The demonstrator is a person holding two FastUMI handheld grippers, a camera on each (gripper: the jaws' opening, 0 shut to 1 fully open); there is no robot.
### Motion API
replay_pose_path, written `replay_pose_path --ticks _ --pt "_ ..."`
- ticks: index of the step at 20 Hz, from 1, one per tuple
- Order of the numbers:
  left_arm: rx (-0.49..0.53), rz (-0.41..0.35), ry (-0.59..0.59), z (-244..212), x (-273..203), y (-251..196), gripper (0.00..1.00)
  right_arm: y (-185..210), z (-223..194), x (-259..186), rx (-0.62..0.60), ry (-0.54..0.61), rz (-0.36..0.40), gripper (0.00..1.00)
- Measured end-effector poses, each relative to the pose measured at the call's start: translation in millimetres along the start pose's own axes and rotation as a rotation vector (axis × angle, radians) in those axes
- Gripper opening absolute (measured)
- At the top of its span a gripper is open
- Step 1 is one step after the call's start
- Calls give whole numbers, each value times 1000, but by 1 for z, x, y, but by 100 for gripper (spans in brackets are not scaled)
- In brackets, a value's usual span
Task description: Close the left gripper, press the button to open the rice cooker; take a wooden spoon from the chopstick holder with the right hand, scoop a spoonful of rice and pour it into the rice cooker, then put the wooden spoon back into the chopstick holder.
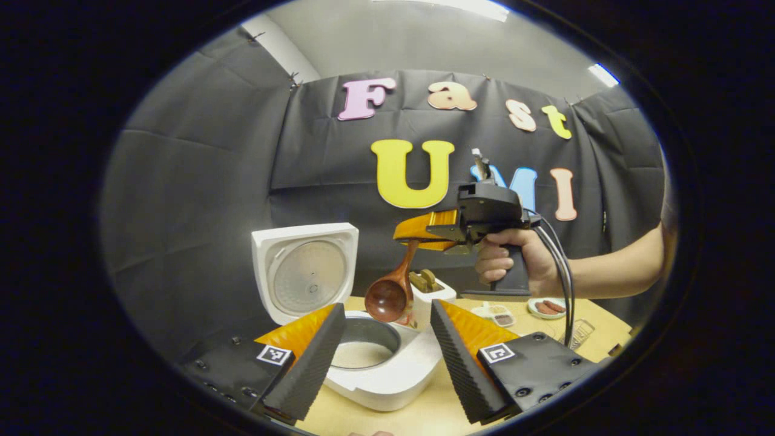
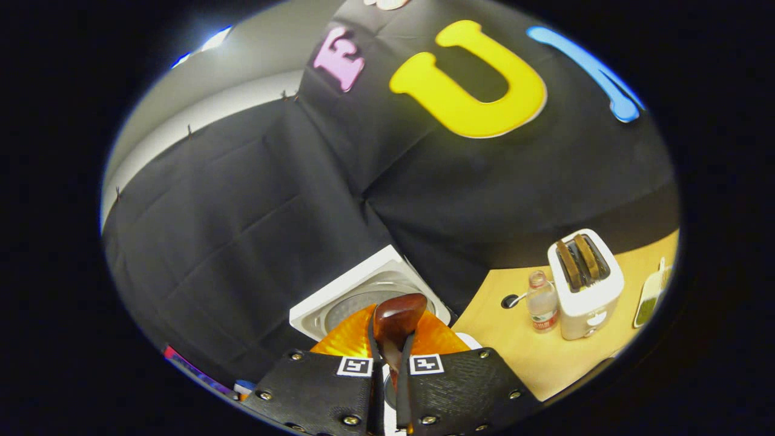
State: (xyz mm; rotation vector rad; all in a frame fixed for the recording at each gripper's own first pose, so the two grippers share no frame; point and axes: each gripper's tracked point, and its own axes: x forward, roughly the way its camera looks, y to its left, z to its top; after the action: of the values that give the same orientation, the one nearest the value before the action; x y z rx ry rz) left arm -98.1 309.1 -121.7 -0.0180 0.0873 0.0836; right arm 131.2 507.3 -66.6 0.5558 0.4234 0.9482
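The white rice cooker stands open on the table, its lid raised at the back and something pale lying in its inner pot. My left gripper is open just in front of the cooker, one finger on each side of the pot. A hand holds my right gripper above the cooker, shut on the handle of the wooden spoon. The spoon hangs down over the pot's right rim and its bowl looks empty. In the right gripper view, the spoon juts out between the fingers of the right gripper, above the lid.
A white toaster holding toast stands on the wooden table, with a small bottle beside it. In the left gripper view, the toaster sits behind the cooker; a plate, a small tray and a wire rack lie to the right.
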Motion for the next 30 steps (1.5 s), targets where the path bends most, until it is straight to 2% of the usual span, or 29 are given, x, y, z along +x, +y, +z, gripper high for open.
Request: replay_pose_path --ticks 4,9,12,13,16,19,20,22,26,30 --pt "-8 -42 -1 4 8 -26 98 -17 15 -28 114 -73 -34 8" --pt "-6 -90 -9 14 19 -63 100 -51 32 -93 176 -132 -85 8" --pt "-17 -117 -15 20 24 -83 98 -71 46 -136 200 -174 -138 7" --pt "-21 -123 -18 20 26 -88 100 -80 50 -148 204 -186 -159 7" --pt "-21 -136 -21 25 32 -103 97 -97 61 -187 230 -225 -191 7" --pt "-32 -146 -4 23 40 -118 97 -117 65 -231 222 -247 -228 7" --pt "-39 -151 -5 24 41 -123 100 -124 68 -244 216 -257 -246 8" --pt "-39 -164 -6 28 43 -136 97 -135 72 -270 203 -281 -279 7" --pt "-24 -191 -7 34 47 -157 97 -158 78 -314 164 -322 -373 8" --pt "-14 -210 -10 39 47 -177 97 -171 76 -355 169 -357 -433 7"
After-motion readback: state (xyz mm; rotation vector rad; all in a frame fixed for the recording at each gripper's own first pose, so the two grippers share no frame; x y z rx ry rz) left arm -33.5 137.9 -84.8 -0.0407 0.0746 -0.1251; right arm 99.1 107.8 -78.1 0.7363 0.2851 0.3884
